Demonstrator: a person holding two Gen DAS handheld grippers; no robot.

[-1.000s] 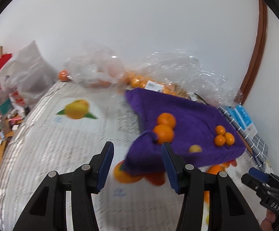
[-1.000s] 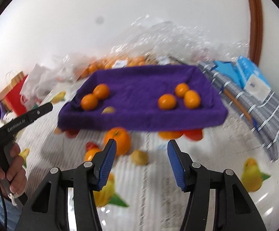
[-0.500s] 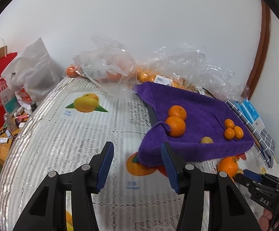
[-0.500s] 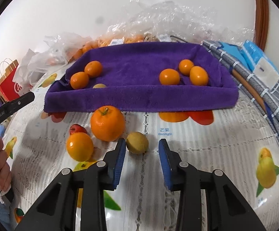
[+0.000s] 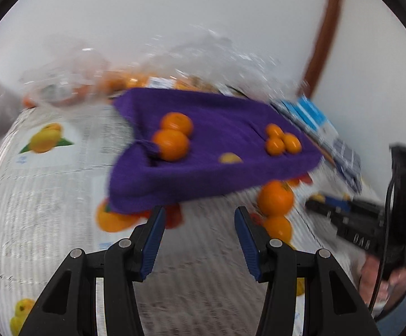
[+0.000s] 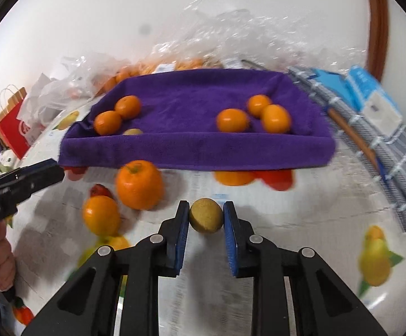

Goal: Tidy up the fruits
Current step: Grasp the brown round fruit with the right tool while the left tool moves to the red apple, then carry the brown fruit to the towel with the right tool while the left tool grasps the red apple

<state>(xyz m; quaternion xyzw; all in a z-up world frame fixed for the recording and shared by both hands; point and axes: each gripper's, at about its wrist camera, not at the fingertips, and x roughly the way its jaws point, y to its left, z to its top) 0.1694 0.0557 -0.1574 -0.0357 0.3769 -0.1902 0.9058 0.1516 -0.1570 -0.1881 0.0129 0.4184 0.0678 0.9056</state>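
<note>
Purple towel tray (image 6: 203, 151) just ahead, already holding oranges and one similar yellowish fruit.
Left gripper (image 5: 197, 240) released, empty; keep it clear.
Right gripper (image 6: 206, 221) just closed, clamped on small yellow-brown fruit (image 6: 205, 215) resting on tablecloth (image 6: 301, 218); lift straight, clear tray's near rim, squeeze gently.

Both grippers were black, with angular linkage arms, triangular cut-outs and silver round screws at the pivots. The left gripper (image 5: 197, 238) had two blue ribbed pads (image 5: 153, 240); the right gripper (image 6: 205, 233) carried the same blue pads (image 6: 182, 235). Seen from the other side, each body bore small white lettering, blurred. A thin black cable (image 5: 385, 224) ran down one. A blue sleeve (image 5: 396, 315) showed at the wrist.
</note>
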